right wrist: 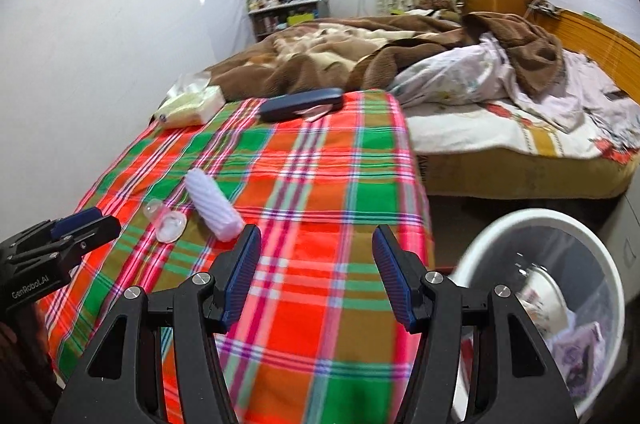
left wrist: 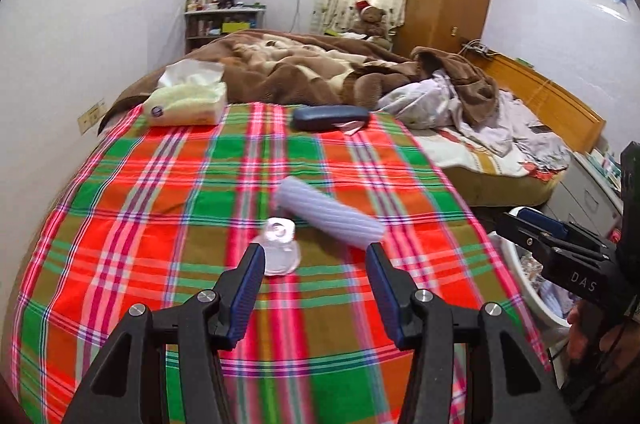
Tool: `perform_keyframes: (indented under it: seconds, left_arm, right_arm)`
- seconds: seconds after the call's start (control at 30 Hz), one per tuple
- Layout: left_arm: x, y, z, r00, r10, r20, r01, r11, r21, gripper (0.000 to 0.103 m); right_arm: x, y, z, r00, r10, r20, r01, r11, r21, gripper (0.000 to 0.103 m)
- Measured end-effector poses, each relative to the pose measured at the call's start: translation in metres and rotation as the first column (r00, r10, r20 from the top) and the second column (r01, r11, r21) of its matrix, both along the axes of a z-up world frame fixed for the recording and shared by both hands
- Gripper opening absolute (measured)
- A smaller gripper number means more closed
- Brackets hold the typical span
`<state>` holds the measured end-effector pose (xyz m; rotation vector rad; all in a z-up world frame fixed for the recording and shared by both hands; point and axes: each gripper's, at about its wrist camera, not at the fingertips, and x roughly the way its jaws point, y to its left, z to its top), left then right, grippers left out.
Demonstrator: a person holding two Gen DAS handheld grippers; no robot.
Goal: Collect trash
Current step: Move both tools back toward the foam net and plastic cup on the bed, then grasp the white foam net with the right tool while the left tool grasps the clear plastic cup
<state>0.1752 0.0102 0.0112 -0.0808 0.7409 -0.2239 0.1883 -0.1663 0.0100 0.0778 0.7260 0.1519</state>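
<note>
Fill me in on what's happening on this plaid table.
A person holding two handheld grippers is collecting trash. Both the left gripper and the right gripper are open and empty, above the plaid tablecloth. A small clear plastic bottle and a white ribbed cylinder lie side by side just ahead of the left gripper's fingers. A white trash bin, already holding some wrappers, stands beside the table at the right.
</note>
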Motion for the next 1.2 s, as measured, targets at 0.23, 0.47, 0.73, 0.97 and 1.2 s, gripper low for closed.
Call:
perform_keyframes:
  seconds: [0.23,0.47,0.73,0.97,1.2]
  left_arm:
    - [0.022,0.015,-0.024,0.998,0.025,-0.055,-0.024,1.0,0.013,0.057]
    - [0.052,0.013,-0.045,0.994,-0.005,-0.108,0.008,1.0,0.029,0.057]
    - [0.078,0.023,-0.061,0.99,0.005,-0.144,0.002,0.999,0.043,0.057]
    - [0.092,0.038,-0.068,0.984,0.014,-0.177,-0.013,1.0,0.01,0.057]
    - [0.098,0.036,-0.066,0.987,-0.01,-0.163,0.009,1.0,-0.011,0.052]
  right_arm:
    - [0.028,0.028,-0.01,0.993,0.109,-0.037,-0.11,0.994,-0.022,0.059]
    - [0.049,0.051,-0.025,0.975,0.208,-0.082,-0.211,0.977,-0.038,0.059]
    - [0.063,0.071,-0.032,0.948,0.3,-0.109,-0.308,0.949,-0.062,0.059]
    - [0.079,0.088,-0.044,0.928,0.339,-0.153,-0.353,0.933,-0.075,0.059]
    - [0.089,0.101,-0.055,0.915,0.352,-0.197,-0.376,0.921,-0.1,0.059]
